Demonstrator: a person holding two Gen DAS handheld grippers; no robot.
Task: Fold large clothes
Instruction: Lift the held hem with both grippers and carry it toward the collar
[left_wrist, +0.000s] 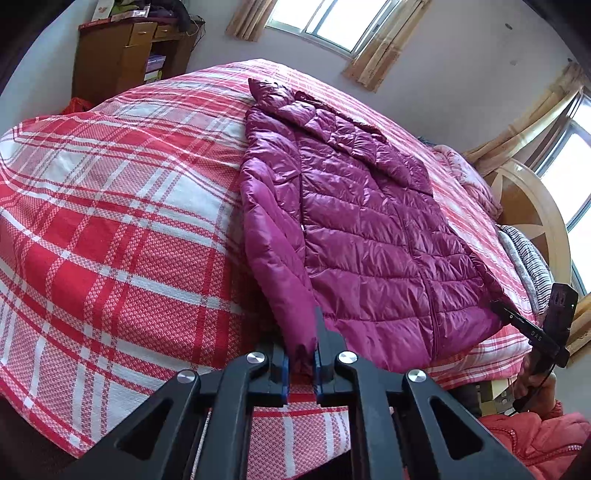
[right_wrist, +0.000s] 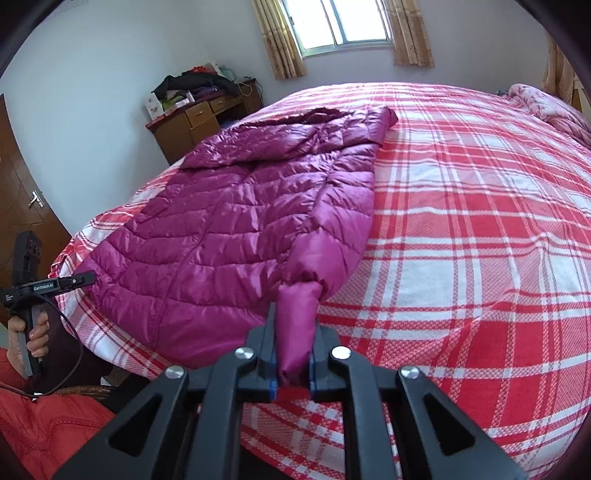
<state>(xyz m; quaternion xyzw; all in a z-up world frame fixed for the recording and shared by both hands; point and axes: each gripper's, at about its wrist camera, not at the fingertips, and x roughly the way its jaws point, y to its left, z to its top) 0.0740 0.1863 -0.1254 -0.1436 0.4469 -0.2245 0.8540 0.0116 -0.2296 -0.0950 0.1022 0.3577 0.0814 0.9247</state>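
With both cuffs pinched, the sleeve-fold step looks to be in hand: left gripper (left_wrist: 302, 354) has its fingers (left_wrist: 325, 343) narrowed on the left cuff (left_wrist: 301, 345), fabric squeezed between the blue pads; right gripper (right_wrist: 293, 354) is likewise closed on the right cuff (right_wrist: 295, 332), which bunches up between its fingers (right_wrist: 269, 332)

Jacket (left_wrist: 369, 229) is a shiny magenta quilted puffer, lying face up and zipped on the bed (left_wrist: 110, 221), hem towards the near edge, hood at the far end; plaid red-white cover under it. Both sleeves run along the body sides, touching it. Right cuff seems slightly raised off the cover, left one low, near the bed edge

Next move, as I judge: lift each cuff and carry it inward across the chest so sleeves lie over the body; needs steady grip, since slick fabric may slip, and enough lift that the sleeve doesn't drag the body askew

Far: hood, then cabinet (left_wrist: 122, 59) and windows
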